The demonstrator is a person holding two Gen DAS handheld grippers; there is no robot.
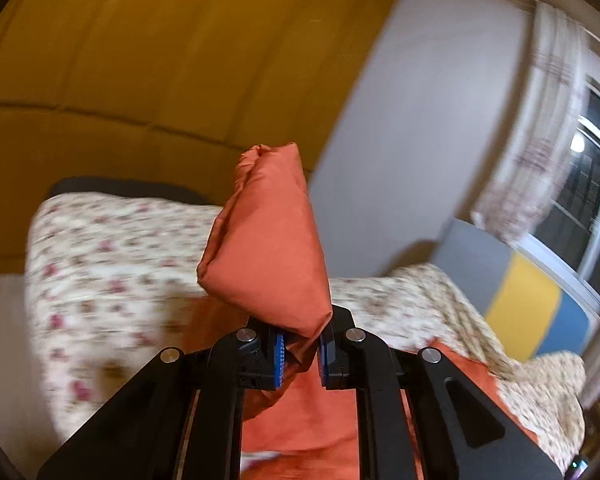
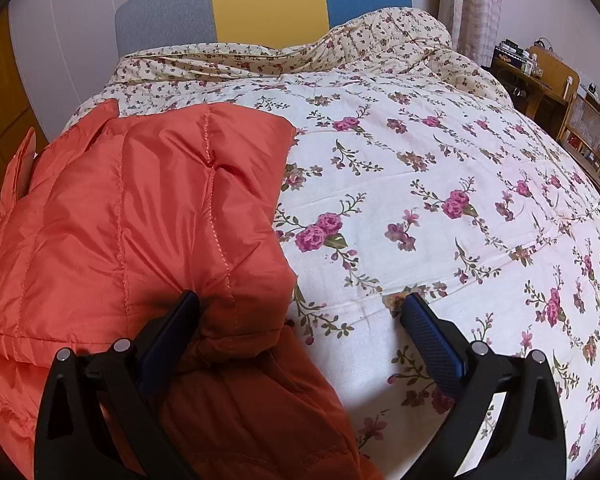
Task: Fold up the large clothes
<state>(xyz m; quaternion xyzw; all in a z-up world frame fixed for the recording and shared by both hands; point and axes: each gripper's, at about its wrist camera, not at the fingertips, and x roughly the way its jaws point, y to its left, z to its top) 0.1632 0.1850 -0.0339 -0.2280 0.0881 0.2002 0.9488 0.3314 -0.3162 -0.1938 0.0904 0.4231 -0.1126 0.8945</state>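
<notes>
An orange quilted puffer jacket (image 2: 140, 216) lies on the left part of a floral bedspread (image 2: 440, 184). My left gripper (image 1: 300, 354) is shut on a bunched corner of the jacket (image 1: 268, 240) and holds it up above the bed; the rest of the jacket hangs below the fingers. My right gripper (image 2: 300, 312) is wide open, low over the bed. Its left finger (image 2: 176, 324) presses on the jacket's right edge, its right finger (image 2: 428, 328) is over bare bedspread.
A grey, yellow and blue headboard (image 2: 260, 4) stands at the bed's far end. A yellow wardrobe (image 1: 160, 60) fills the wall by the bed. A curtained window (image 1: 580, 168) and a wooden chair and desk (image 2: 556, 92) are nearby.
</notes>
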